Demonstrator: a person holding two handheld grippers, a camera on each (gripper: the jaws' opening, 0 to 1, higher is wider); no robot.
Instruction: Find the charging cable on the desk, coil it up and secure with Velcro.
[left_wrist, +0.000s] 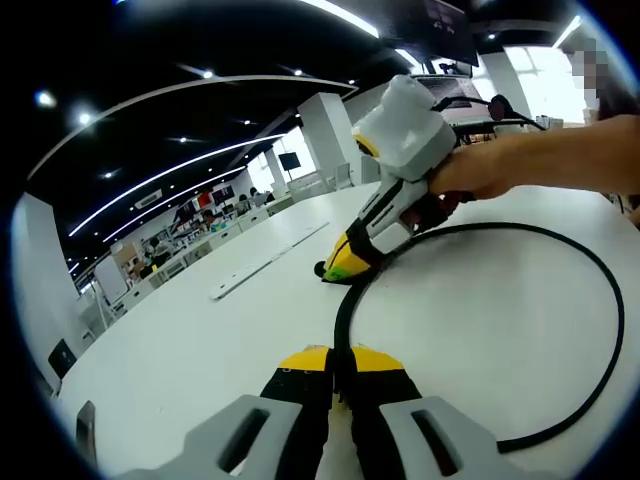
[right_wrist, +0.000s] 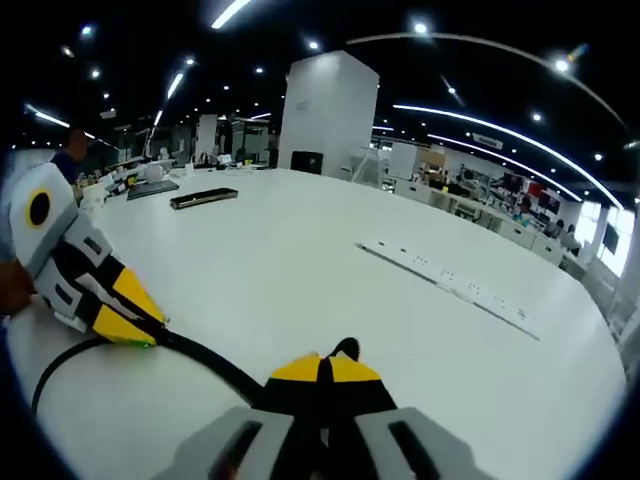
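Note:
A black charging cable (left_wrist: 610, 300) lies in a wide loop on the white desk (left_wrist: 200, 340). My left gripper (left_wrist: 338, 362) is shut on the cable at the bottom of the left gripper view. Farther along, my right gripper (left_wrist: 338, 268), held by a hand (left_wrist: 500, 165), is shut on the cable near its end. In the right gripper view my right gripper (right_wrist: 324, 368) pinches the cable (right_wrist: 215, 362), and its tip pokes out just past the jaws. The left gripper (right_wrist: 135, 325) grips the same cable at the left, a short span away.
A long white power strip (left_wrist: 268, 262) (right_wrist: 448, 280) lies on the desk beyond the grippers. A flat black object (right_wrist: 203, 198) rests at the far side, near a white pillar (right_wrist: 325, 115). Other desks and people stand far off.

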